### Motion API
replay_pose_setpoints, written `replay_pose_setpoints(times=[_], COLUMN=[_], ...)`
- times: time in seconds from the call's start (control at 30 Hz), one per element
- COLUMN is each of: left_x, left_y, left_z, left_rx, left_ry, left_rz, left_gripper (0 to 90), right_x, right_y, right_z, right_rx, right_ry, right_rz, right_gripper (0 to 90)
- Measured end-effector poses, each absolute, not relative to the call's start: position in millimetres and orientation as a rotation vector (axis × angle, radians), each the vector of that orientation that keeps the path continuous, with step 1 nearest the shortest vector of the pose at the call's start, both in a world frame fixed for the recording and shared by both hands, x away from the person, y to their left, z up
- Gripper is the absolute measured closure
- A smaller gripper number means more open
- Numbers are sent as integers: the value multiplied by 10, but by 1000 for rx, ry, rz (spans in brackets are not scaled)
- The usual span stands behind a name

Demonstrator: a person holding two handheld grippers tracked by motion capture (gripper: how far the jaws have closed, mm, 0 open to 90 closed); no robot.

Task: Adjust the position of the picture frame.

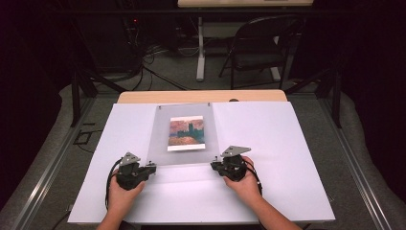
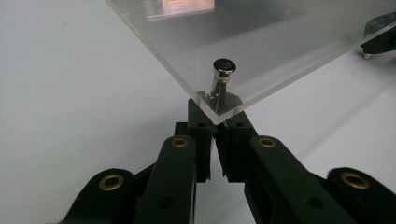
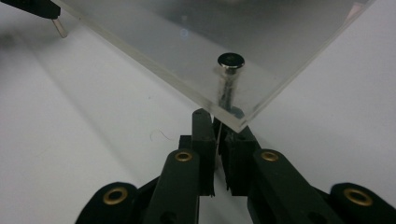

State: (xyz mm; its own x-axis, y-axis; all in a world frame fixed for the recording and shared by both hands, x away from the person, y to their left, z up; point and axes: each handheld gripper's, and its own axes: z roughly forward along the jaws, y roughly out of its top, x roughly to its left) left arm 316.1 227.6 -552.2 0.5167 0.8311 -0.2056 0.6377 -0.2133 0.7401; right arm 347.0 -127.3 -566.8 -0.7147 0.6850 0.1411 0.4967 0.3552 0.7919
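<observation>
A person is holding a two-jaw gripper in each hand at the near corners of a clear acrylic sheet that is lying over a white board on the table. The left gripper is sitting at the sheet's near left corner; in the left gripper view its jaws are drawn fully together, their tips meeting directly beneath the corner of the sheet, around the foot of a small metal standoff pin that is standing just ahead of them through the sheet. The right gripper is sitting at the near right corner; in the right gripper view its jaws are likewise standing closed, tips tucked under the corner edge, with a second metal pin just beyond them; whether the pads are actually pinching either pin's stem cannot be told. Beyond both grippers, under the middle of the sheet, a small landscape print is lying flat, well apart from either set of jaws. Two further pins are marking the sheet's far edge.
</observation>
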Motion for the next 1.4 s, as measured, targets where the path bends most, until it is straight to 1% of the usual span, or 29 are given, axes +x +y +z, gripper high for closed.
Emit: replay_pose_setpoints(times=[0.33,0.7,0.87,1.13,1.4], left_x=[3163,3156,3161,3177,3246], left_y=[2275,2291,2280,2225,2075], left_z=[-5506,-5410,-5375,-5348,-5302], left_rx=[1934,1877,1877,1895,1897], left_ry=[1211,1210,1205,1191,1165], left_rz=[290,295,293,291,286], left_gripper=[848,849,850,851,851], right_x=[3474,3506,3515,3509,3500], right_y=[-1279,-1303,-1319,-1374,-1528], right_z=[-5639,-5515,-5489,-5506,-5476], right_rx=[1072,1080,1081,1110,1136], right_ry=[2408,2407,2408,2393,2375], right_rz=[1287,1322,1330,1346,1364], right_gripper=[852,852,853,855,855])
